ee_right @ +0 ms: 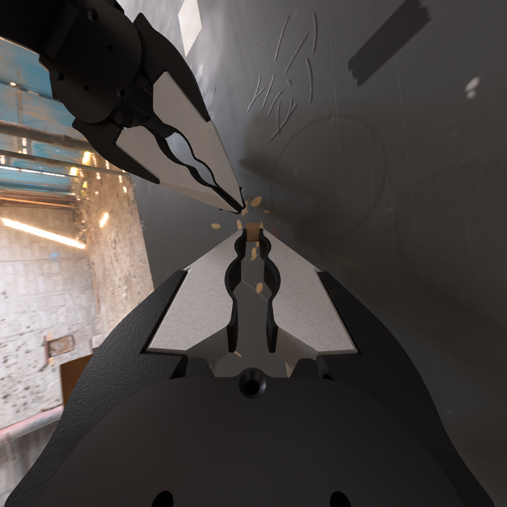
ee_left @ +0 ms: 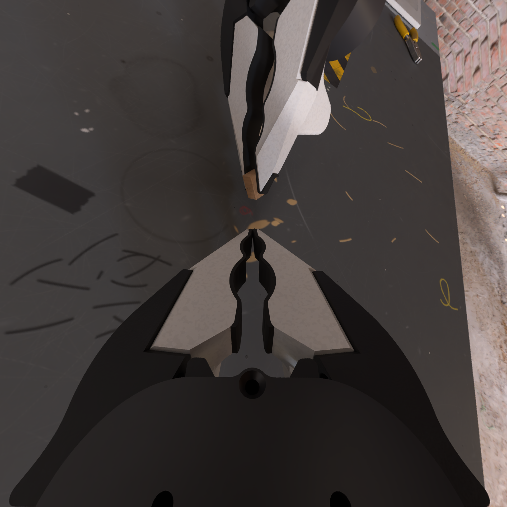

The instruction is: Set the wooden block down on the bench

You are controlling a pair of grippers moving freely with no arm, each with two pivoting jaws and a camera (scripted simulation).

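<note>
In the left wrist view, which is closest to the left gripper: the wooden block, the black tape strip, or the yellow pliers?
1. Small wooden block, just ahead.
2. Black tape strip, off to the left.
3. Yellow-handled pliers, far corner, upper right.

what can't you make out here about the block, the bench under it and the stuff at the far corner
- Wooden block: right wrist view, the right gripper covers its sides; whether it touches the bench cannot be told.
- Wooden block, left wrist view: only its lower end shows below the fingertips.
- Yellow-handled pliers: left wrist view, small and far.
- White object beside them: cut by the top edge.
- Left gripper: shut, empty.
</note>
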